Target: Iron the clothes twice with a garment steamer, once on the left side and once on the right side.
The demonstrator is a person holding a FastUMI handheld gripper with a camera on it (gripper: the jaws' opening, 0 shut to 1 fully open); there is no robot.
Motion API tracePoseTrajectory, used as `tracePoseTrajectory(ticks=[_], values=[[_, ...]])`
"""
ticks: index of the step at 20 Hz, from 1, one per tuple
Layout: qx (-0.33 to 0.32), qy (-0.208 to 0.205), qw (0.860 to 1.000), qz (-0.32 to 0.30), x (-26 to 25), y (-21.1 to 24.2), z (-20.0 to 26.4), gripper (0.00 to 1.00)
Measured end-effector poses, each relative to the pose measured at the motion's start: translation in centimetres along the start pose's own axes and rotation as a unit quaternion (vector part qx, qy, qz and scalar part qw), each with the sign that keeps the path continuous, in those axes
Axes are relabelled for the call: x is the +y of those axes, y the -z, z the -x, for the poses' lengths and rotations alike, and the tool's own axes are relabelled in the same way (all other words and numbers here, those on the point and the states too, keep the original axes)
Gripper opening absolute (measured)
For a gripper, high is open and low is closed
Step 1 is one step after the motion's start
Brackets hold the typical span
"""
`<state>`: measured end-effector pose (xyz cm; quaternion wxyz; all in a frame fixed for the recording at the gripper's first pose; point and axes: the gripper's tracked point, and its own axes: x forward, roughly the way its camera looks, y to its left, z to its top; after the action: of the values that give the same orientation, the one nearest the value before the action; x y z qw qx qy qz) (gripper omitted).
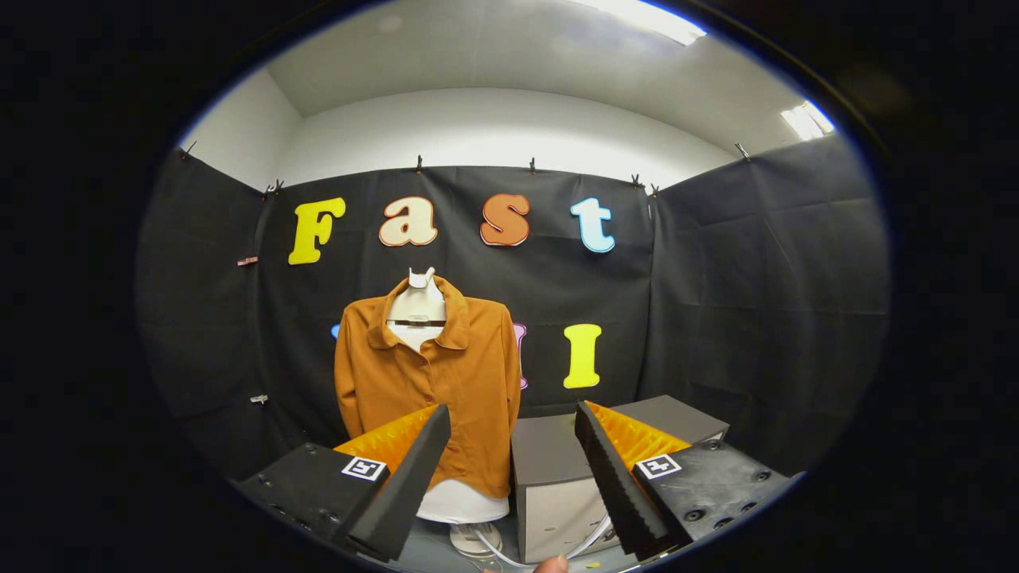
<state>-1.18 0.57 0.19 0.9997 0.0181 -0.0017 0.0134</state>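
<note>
The biggest thing ahead of me was the brown button-up shirt (426, 382), hung on a white mannequin torso (417, 306) that stood on a round base, beyond the left finger and a little to its side. Its collar lay open and the front placket ran down toward the hem, where the pale bottom of the form showed below the cloth.

Just beside the shirt, ahead of the gap between my fingers, sat a grey box-shaped unit (557, 469). I took it for the steamer's body, though I could not be sure. A pale hose (593, 543) curved out low in front of it, and I could not make out a steamer head anywhere.

My gripper (513, 422) was spread wide with nothing between the black, ridged fingers (414, 477); the grey unit stood beyond them, untouched.

At the very bottom, between the fingers, a fingertip (551, 565) of someone's hand just showed.

I judged this to be the opening step: neither side of the shirt had been reached, and the tool was not yet in hand. The next move called for finding the steamer head at the end of that hose, bringing the fingers around its handle and closing firmly, then carrying it up to one side of the shirt front without snagging the hose on the box.
</note>
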Motion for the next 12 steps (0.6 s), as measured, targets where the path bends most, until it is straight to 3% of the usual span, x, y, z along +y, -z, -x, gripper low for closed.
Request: tracePoseTrajectory(ticks=[5, 12], values=[[0.006, 0.005, 1.0, -0.016, -2.3, 0.3, -2.6, 0.98], [0.078, 0.018, 0.997, -0.023, -9.0, 2.6, -8.7, 0.98]])
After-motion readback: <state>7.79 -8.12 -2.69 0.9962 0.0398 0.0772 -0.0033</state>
